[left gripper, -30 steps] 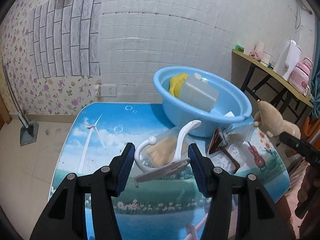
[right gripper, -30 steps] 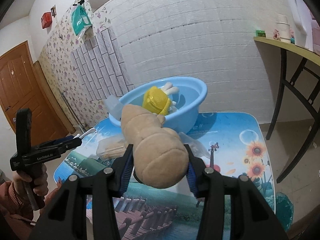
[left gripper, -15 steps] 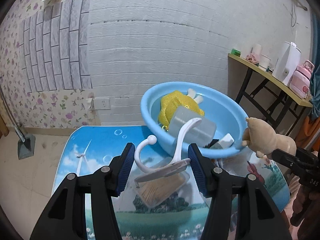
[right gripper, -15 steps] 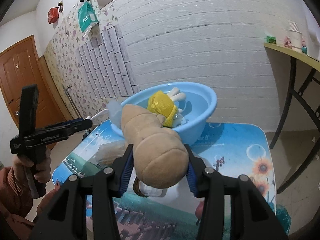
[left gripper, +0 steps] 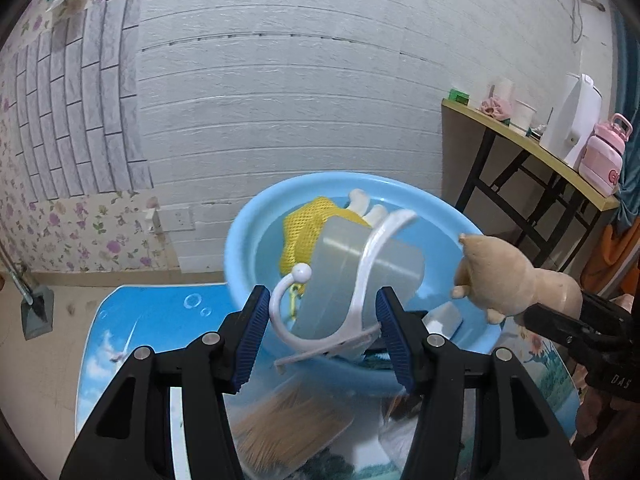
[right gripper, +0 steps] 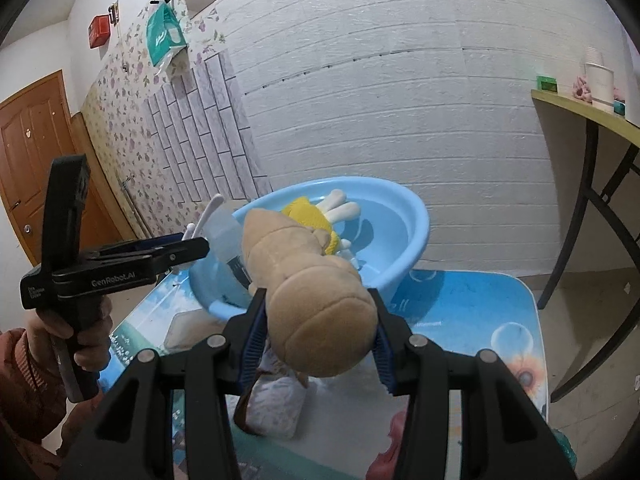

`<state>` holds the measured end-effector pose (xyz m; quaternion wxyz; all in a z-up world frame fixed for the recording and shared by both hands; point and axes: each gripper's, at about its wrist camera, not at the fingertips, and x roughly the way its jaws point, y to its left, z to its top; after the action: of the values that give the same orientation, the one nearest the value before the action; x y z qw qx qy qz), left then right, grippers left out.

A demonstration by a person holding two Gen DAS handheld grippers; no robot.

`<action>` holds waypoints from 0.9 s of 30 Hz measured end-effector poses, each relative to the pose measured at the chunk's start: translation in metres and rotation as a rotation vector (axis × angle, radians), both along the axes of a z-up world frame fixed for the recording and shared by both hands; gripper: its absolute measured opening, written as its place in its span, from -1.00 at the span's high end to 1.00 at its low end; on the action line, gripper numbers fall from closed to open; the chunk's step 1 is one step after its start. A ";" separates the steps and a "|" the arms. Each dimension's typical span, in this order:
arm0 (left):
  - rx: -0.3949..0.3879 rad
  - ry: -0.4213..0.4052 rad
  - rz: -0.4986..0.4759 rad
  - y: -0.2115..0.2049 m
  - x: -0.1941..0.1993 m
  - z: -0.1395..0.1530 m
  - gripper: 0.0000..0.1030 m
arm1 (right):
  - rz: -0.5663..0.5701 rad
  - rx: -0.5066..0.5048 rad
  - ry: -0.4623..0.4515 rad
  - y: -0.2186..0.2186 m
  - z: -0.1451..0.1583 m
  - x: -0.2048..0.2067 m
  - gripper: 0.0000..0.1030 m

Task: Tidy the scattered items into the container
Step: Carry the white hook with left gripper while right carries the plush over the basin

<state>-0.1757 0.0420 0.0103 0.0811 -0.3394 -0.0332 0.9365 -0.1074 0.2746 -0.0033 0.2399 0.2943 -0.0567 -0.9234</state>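
Observation:
My left gripper [left gripper: 322,336] is shut on a white plastic hanger hook [left gripper: 360,280] and holds it over the near rim of the light blue basin [left gripper: 240,248]. The basin holds a yellow mesh item [left gripper: 304,228], a frosted plastic box [left gripper: 340,272] and a white block [left gripper: 442,316]. My right gripper [right gripper: 318,338] is shut on a tan plush toy [right gripper: 312,284], raised in front of the basin [right gripper: 404,236]. In the left wrist view the plush toy [left gripper: 504,276] hangs at the basin's right rim.
The low table [right gripper: 472,312] has a blue printed top. On it lie a clear box of toothpicks [left gripper: 292,428] and a white packet [right gripper: 276,404]. A side table [left gripper: 532,152] with bottles stands at the right. A white brick wall is behind.
Both grippers have moved forward and up toward the basin. The hanger hook has gone from above the table items to over the basin's rim; the plush toy is closer to the basin.

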 end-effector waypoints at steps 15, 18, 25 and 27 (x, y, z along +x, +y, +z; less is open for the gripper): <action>-0.030 -0.048 -0.057 0.011 -0.022 -0.018 -0.07 | 0.002 -0.008 -0.024 -0.018 -0.008 -0.041 0.07; -0.025 -0.030 -0.055 0.008 -0.016 -0.015 -0.09 | 0.001 0.001 -0.016 -0.024 -0.009 -0.043 0.07; -0.022 -0.005 -0.030 -0.005 0.001 -0.008 -0.24 | 0.002 0.013 -0.025 -0.028 -0.008 -0.040 0.00; -0.010 -0.007 -0.019 -0.010 0.007 -0.009 -0.25 | 0.000 0.017 -0.028 -0.029 -0.006 -0.036 -0.01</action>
<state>-0.1682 0.0320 0.0013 0.0883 -0.3432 -0.0256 0.9348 -0.1431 0.2459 -0.0098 0.2365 0.3095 -0.0521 -0.9196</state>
